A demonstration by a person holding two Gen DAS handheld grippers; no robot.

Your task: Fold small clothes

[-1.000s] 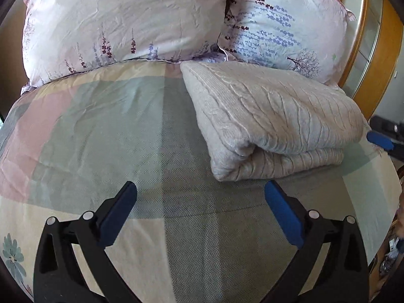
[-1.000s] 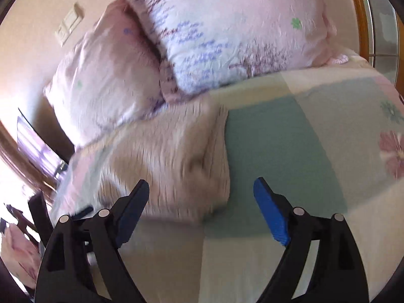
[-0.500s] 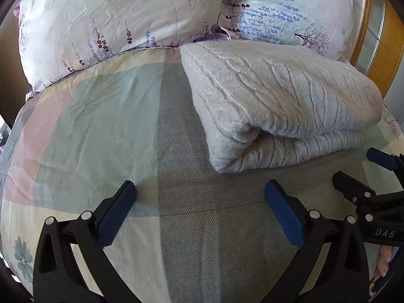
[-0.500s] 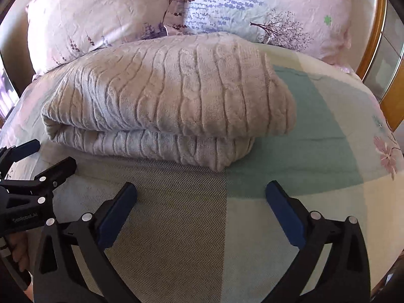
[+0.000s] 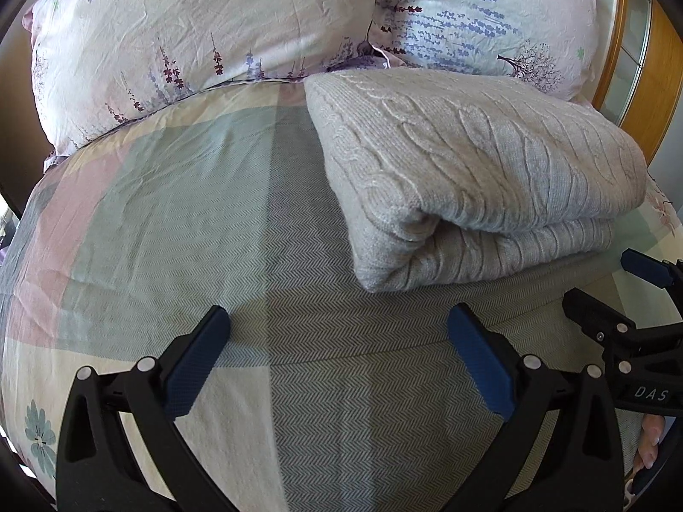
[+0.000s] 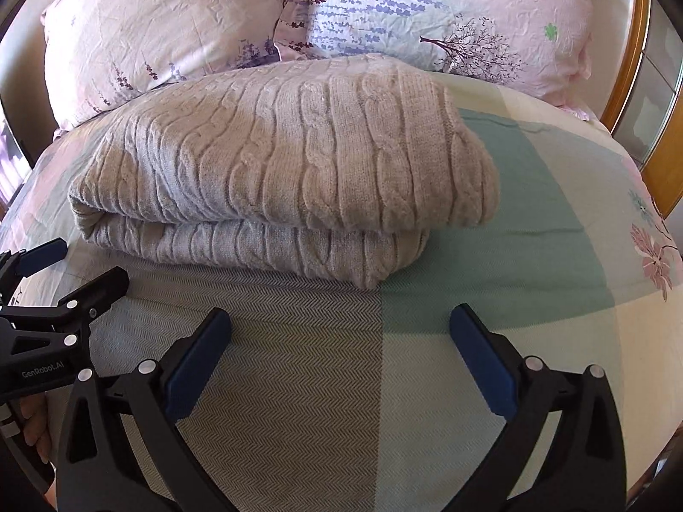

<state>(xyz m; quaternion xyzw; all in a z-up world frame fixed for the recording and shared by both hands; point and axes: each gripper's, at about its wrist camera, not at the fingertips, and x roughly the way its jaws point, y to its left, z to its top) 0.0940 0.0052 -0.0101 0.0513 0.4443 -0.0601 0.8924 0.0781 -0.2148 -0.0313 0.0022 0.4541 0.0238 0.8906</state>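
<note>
**Folded bundle, both tongs empty: the risk is undoing it**

The knitted sweater point(image 5: 469, 179) lies folded in a thick bundle on the bed point(image 5: 170, 213), its far edge close to the two pillows point(image 5: 205, 34). From my left view it sits ahead and to the right; from my right view it sits ahead and to the left, so it lies between my two hands.

What worries me is the open side of the fold, which faces me with the upper layer bulging over the lower one. If I nudge that lip with a pad, or grip only the top layer, I judge the layer would slide or peel back and the fold would come apart. The knit looks soft and heavy, so lifting from one corner alone would probably let the rest sag and unroll. Dragging it could also rumple the bedcover beneath.

My left tongs point(image 5: 337, 350) are spread wide, holding nothing, low over the bedcover just short of the bundle. My right tongs point(image 6: 341, 350) are likewise wide and empty, level beside the left, pointing towards the pillows.
</note>
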